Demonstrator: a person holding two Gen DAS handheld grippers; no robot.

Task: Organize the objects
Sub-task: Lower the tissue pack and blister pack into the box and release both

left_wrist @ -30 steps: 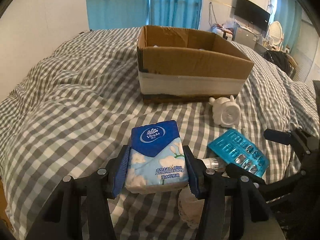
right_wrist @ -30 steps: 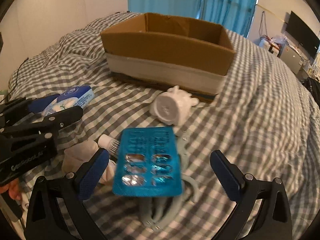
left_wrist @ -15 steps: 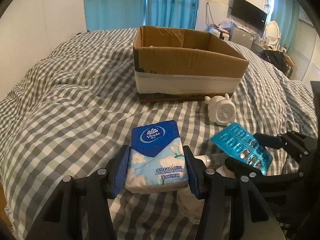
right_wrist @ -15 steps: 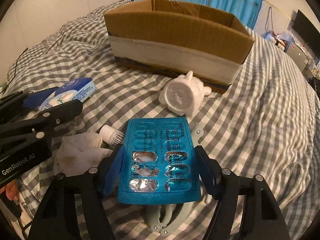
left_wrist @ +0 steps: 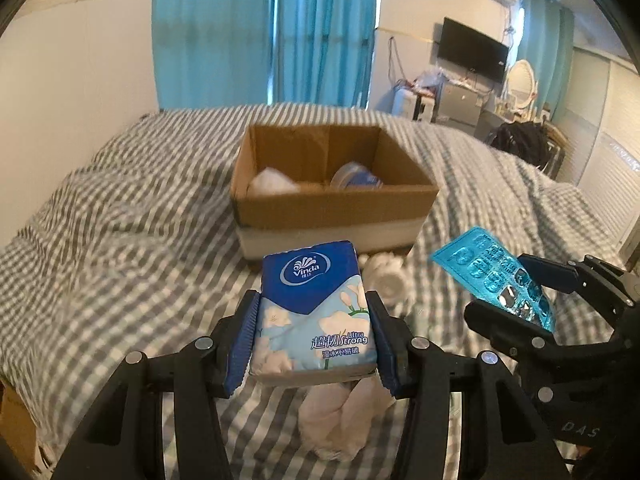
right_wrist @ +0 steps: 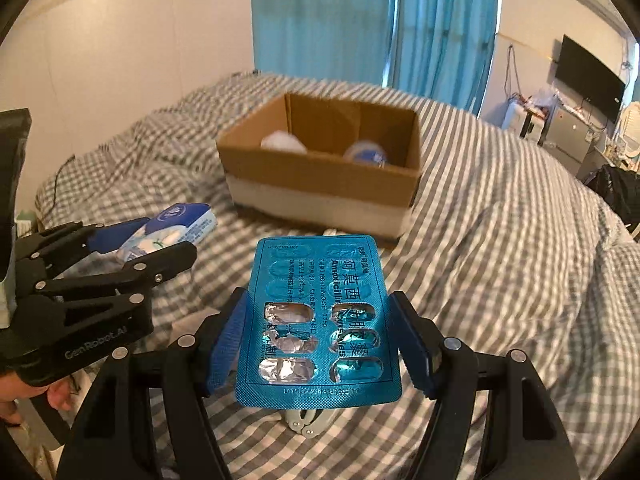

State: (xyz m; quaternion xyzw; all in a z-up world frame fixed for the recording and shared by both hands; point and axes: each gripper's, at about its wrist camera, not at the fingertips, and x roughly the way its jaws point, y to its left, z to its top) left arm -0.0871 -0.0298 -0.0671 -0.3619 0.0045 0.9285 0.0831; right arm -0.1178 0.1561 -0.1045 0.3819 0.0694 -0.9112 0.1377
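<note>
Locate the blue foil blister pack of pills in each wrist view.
Left wrist view: the blue foil blister pack sits at right, tilted, clamped in the right gripper.
Right wrist view: it fills the lower centre, flat-on between the blue pads.
Shared landmark: the open brown cardboard box on the grey checked bedcover, behind it in both.

Past my fingers I see teal curtains on the far wall. To their right hangs a dark TV, with a cluttered desk below it and an oval mirror further right.
</note>
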